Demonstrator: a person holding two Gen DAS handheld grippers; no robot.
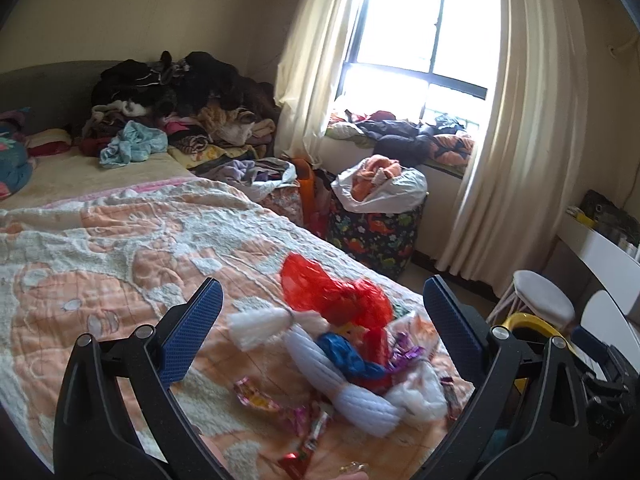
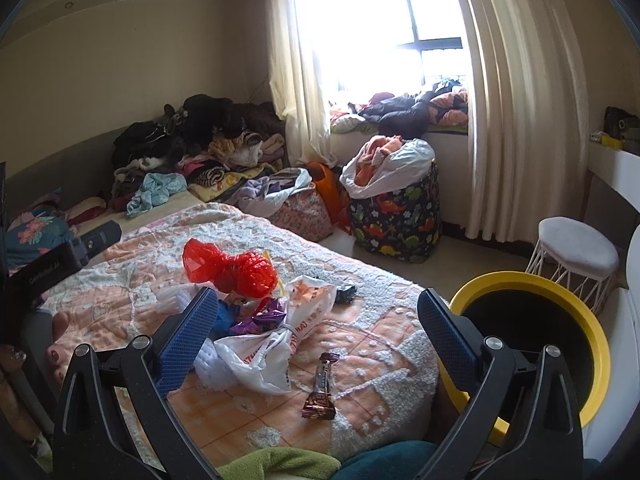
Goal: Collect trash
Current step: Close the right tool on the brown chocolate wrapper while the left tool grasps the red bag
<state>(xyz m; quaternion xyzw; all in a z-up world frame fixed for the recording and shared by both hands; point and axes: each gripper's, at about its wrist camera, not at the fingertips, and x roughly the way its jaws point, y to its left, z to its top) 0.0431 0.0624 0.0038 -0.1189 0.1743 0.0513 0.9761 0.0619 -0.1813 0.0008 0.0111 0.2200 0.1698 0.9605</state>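
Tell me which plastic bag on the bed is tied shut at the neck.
The white plastic bag with orange print, nearest the right gripper. A band cinches its neck; the red bag behind it is just loosely crumpled.

Crumpled red plastic bag (image 2: pixel 230 268); peach-and-white patterned bed quilt (image 2: pixel 360 344); yellow-rimmed black round bin (image 2: pixel 532 324); dinosaur-print dark fabric hamper (image 2: pixel 396 216).

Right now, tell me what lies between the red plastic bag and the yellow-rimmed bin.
In the right wrist view: a printed white bag, a small dark object, then bare blanket.
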